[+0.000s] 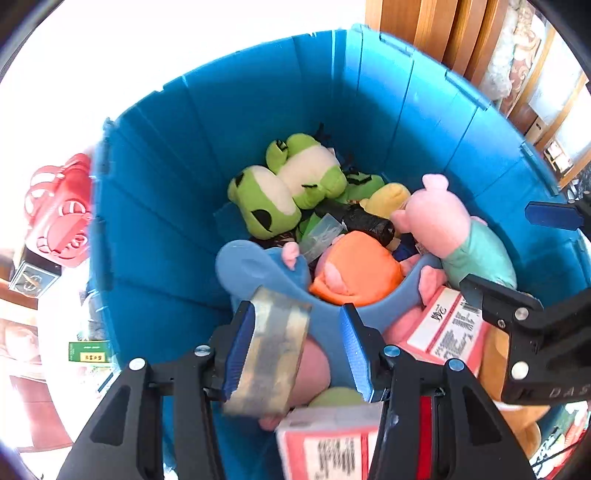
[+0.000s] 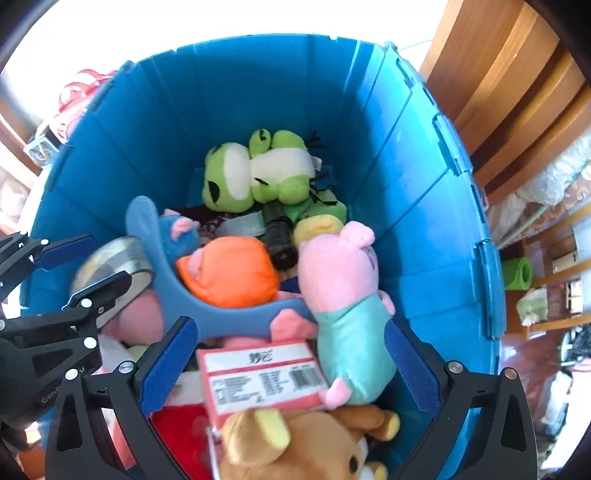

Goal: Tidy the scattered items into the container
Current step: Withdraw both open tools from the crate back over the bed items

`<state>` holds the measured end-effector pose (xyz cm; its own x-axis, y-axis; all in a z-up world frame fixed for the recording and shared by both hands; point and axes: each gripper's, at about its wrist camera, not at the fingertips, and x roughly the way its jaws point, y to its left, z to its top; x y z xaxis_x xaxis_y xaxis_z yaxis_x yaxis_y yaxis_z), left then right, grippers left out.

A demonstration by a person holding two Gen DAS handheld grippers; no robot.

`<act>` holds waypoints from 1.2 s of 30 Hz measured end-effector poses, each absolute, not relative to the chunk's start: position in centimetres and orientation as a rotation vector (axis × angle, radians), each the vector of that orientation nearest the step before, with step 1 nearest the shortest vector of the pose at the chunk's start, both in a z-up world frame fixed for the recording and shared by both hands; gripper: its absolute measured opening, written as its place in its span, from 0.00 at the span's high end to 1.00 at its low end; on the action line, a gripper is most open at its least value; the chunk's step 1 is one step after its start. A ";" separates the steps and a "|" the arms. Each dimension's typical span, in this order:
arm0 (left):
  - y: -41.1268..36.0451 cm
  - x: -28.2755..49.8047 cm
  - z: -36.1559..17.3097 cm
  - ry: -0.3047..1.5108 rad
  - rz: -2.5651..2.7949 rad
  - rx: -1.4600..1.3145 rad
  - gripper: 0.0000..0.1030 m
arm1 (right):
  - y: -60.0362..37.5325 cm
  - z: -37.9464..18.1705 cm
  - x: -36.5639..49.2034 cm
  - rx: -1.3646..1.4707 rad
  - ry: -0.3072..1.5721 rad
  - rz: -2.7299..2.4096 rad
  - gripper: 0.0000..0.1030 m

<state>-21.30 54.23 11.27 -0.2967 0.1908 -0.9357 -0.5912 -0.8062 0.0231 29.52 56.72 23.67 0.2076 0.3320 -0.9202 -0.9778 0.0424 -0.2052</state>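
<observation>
Our left tool (image 1: 295, 308) hangs over the near edge of the blue container (image 1: 184, 147), pointing steeply down. The silver tape roll (image 1: 269, 350) sits tilted between its jaws. It leans on the left pad only, with a gap to the right pad, so we judge the tool released and the roll on its way out. To finish well, we should keep the jaws apart and lift straight up so the pad does not drag the roll over the rim.

Our right tool (image 2: 288, 323) is just to the right, spread wide with nothing in it, above a pink box (image 2: 258, 376) and a pink pig toy (image 2: 343, 302).

Below, the container is already well filled. An orange plush (image 1: 354, 266) lies in a blue curved piece (image 1: 258, 266), with green frog toys (image 1: 295, 173) at the far side and a brown bear (image 2: 303, 443) nearest.

The two tools are close together, so they could knock each other as they come away.

Outside on the left, a red basket (image 1: 59, 214) and a small green box (image 1: 90, 352) look like what is left to gather. Wooden furniture (image 1: 424, 29) stands beyond the far right rim.
</observation>
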 end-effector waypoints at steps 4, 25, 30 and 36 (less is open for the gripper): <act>51.5 -20.4 13.4 0.465 2.201 -1.426 0.54 | 55.6 25.5 27.8 -1.008 0.790 1.234 0.00; 26.5 -18.5 16.2 0.220 2.465 -1.390 0.54 | 54.9 27.3 6.7 -1.027 0.612 1.444 0.00; 19.3 -18.8 14.6 0.224 2.481 -1.384 0.54 | 55.5 25.6 -0.1 -1.008 0.628 1.472 0.00; 13.0 -19.2 11.7 0.243 2.482 -1.359 0.54 | 56.1 21.5 -5.9 -0.952 0.681 1.492 0.00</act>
<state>-19.19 12.96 11.67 -0.5069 0.1796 -0.8431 -0.3396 -0.9406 0.0038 -5.93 56.07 21.48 0.0126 0.5075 -0.8616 -0.9834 -0.1499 -0.1027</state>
